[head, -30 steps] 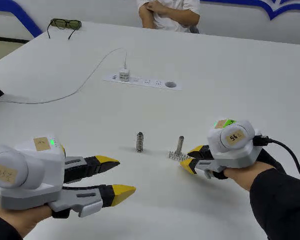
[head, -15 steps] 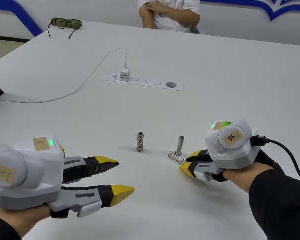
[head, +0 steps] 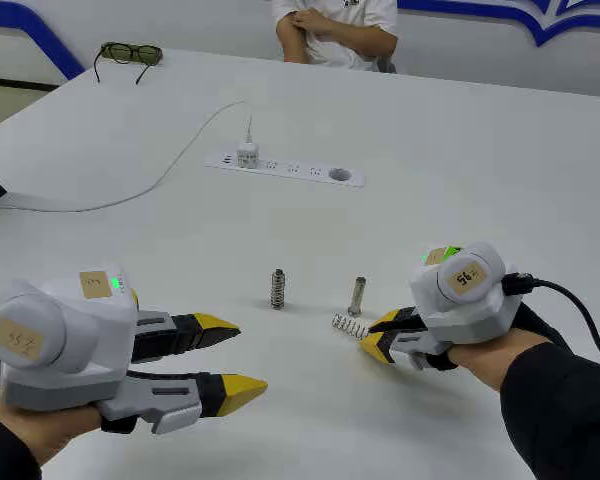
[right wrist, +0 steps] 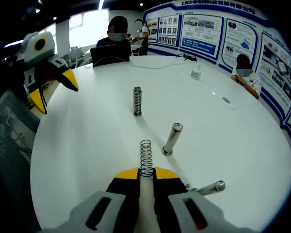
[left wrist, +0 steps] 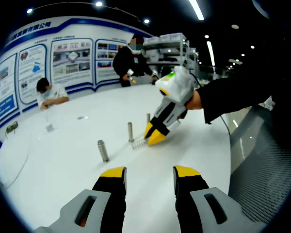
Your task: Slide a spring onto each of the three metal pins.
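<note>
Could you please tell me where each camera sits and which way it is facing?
Head view: on the headset, facing forward and down at the table; shows the left gripper, right gripper and the person's dark sleeve.
Left gripper view: on the left gripper, facing along its open jaws toward the right gripper and that sleeve.
Right gripper view: on the right gripper, facing along its jaws, shut on the spring, toward the left gripper.
Shared: all three show the sprung pin.

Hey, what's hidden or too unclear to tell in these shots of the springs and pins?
Near end of the held spring: right gripper view, buried between the jaws of the right tool.
Base of the third pin: right gripper view, behind that tool's jaw.
Inside of the fitted spring: head view, coils cover it, too small.
</note>
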Demonstrator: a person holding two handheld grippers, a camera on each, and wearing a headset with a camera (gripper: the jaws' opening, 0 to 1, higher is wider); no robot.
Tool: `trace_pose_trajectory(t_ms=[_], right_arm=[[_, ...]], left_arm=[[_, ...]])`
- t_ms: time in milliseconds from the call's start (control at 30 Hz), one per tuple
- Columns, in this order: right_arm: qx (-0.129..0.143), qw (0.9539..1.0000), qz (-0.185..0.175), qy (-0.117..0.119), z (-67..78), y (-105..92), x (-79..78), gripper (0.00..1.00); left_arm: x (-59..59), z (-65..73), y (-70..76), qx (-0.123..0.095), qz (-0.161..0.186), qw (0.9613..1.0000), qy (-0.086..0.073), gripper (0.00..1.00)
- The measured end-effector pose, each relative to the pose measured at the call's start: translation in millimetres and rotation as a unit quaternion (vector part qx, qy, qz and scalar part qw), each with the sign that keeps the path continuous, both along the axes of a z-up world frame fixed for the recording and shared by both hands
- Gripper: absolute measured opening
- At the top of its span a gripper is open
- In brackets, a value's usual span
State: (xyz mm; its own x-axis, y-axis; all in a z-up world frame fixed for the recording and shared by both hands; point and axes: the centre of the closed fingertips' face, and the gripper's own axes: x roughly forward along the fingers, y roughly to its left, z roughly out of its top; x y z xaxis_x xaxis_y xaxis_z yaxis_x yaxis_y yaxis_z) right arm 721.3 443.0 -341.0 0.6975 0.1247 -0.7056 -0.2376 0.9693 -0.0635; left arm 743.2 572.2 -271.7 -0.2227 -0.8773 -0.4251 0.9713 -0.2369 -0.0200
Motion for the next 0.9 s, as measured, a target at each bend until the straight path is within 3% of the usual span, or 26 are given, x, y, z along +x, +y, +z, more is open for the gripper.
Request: trace_pose_trajectory(t_ms=[167,467,900], right_arm=[[0.005,0.9999,0.011,0.004,3.8,6.4,-6.8,0.11],[-0.003,0.9974,0.071,-0.007,36.9,32.8,-18.9,0.11],[-0.013,0.9881,0.153,-0.001,60.1,70.9,-30.5,0.11]], left_arm=[[-4.1,-1.2,-11.1,0.007,-0.023,0.9996,-0.013,0.39],[-18.8,-3.4,-28.9,0.014,-0.074,0.9962,-0.043,0.38],[-30.7,-1.7,-36.4,0.008,-0.11,0.9913,-0.072,0.33]])
